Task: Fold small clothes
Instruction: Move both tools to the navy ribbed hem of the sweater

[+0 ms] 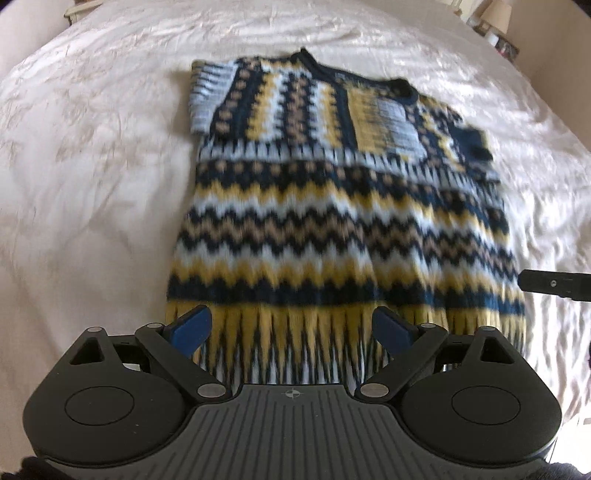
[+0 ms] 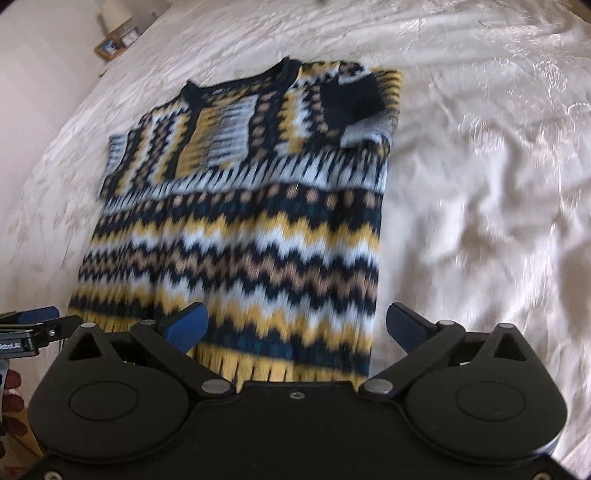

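The sweater (image 1: 332, 206) lies flat on the bed (image 1: 92, 184), on a cream bedspread with a faint floral weave. It is a knitted garment in navy, yellow, pale blue and tan zigzag bands. Both sleeves are folded inward across the chest, so the upper part shows vertical stripes over the horizontal bands of the body. The navy neckline (image 1: 321, 62) points away from both cameras. The fringed yellow hem (image 1: 295, 332) lies nearest the cameras.

The left gripper (image 1: 291, 328) is above the hem. Its blue-padded fingers (image 1: 192, 328) are spread wide and released; nothing sits between them and neither pad presses the knit. The hem shows in the gap between the fingers.

The right gripper (image 2: 295, 326) hangs over the hem corner on the right side of the sweater (image 2: 236, 221). Its fingers (image 2: 184, 326) are likewise spread to full width and grip nothing. One finger is over the knit; the other is over bare bedspread beyond the garment's edge.

In the right wrist view, the left gripper (image 2: 37, 321) appears at the left margin, beside the opposite hem corner. In the left wrist view, a black finger of the right gripper (image 1: 550, 286) enters from the right margin, near the sweater's side edge.

A lamp (image 2: 116, 13) and small framed items (image 2: 110, 44) stand beyond the far edge of the bed (image 2: 480, 184). Both views are motion-blurred.
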Demonstrator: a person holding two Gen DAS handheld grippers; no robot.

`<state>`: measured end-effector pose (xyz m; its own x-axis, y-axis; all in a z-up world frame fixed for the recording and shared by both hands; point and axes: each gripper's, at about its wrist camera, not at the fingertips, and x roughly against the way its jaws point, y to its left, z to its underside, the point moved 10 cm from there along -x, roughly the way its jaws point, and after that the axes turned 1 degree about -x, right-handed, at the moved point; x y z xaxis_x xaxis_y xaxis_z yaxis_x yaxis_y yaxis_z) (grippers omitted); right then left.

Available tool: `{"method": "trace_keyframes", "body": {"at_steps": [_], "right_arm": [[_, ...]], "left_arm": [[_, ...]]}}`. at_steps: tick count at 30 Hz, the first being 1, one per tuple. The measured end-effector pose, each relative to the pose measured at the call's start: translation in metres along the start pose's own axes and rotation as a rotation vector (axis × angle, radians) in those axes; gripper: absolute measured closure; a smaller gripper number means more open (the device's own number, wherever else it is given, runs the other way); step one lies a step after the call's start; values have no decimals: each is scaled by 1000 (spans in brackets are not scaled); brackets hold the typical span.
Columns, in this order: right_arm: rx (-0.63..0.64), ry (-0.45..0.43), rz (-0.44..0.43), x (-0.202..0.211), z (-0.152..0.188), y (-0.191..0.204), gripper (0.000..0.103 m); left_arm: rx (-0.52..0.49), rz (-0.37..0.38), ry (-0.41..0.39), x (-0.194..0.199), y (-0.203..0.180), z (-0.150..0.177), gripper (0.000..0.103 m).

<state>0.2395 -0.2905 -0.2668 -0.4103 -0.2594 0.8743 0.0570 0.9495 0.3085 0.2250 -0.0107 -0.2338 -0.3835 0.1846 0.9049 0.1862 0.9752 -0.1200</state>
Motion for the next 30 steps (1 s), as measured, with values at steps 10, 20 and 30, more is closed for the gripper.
{"method": "trace_keyframes", "body": {"at_steps": [10, 20, 30], "right_arm": [[-21, -4, -28, 15, 41, 0, 0], [-69, -123, -16, 55, 67, 13, 0], [-27, -202, -20, 99, 112, 50, 0]], "left_arm": [[-31, -5, -12, 17, -10, 29, 9], [-110, 39, -82, 45, -14, 56, 9], [-117, 86, -143, 71, -7, 104, 9]]}}
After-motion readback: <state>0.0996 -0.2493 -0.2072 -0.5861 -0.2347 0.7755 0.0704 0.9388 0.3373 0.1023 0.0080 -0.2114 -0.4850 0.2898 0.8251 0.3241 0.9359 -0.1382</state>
